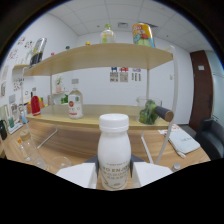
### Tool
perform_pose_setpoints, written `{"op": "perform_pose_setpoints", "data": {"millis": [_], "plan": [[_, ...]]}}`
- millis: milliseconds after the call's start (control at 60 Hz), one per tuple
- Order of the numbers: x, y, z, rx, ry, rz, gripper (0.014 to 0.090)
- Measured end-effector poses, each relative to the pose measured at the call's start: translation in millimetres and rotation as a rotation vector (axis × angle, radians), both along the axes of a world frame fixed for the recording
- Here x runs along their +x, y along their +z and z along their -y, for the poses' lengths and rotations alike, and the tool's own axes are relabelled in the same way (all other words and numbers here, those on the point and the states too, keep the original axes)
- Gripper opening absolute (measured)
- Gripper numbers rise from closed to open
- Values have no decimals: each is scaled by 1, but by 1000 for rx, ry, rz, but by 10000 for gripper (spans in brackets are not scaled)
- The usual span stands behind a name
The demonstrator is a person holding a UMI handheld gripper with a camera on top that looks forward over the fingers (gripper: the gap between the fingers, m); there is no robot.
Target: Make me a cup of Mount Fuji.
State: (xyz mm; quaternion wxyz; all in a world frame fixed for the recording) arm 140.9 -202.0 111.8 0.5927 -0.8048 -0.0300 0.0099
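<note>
Milk bottle [114, 150] clamped in gripper [114, 175], wooden counter [100, 112].

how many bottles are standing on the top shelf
2. A clear bottle stands near the middle of the top shelf, and a colourful one stands beside it, toward the brown door. Others may be hidden beyond the shelf's ends.

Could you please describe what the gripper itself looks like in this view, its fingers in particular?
Only the gripper fingers show. They are two pale, white-looking blocks with flat, angular faces, one on each side, with darker grey parts on their inner sides. No cables, markings, hand or sleeve are visible; the area beneath them is black.
</note>
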Motion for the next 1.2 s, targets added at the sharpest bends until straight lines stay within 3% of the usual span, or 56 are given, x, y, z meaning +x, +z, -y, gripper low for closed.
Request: {"op": "perform_pose_setpoints", "data": {"millis": [333, 567, 650, 717, 750, 967, 1200], "plan": [[8, -52, 2, -94, 3, -19, 496], [14, -57, 17, -109, -24, -13, 520], [19, -58, 21, -136, -55, -10, 610], [22, -48, 24, -136, -85, -5, 801], [23, -41, 26, -141, -98, -1, 852], [5, 15, 62, -216, -183, -5, 853], [-58, 40, 98, -305, -138, -9, 859]]}}
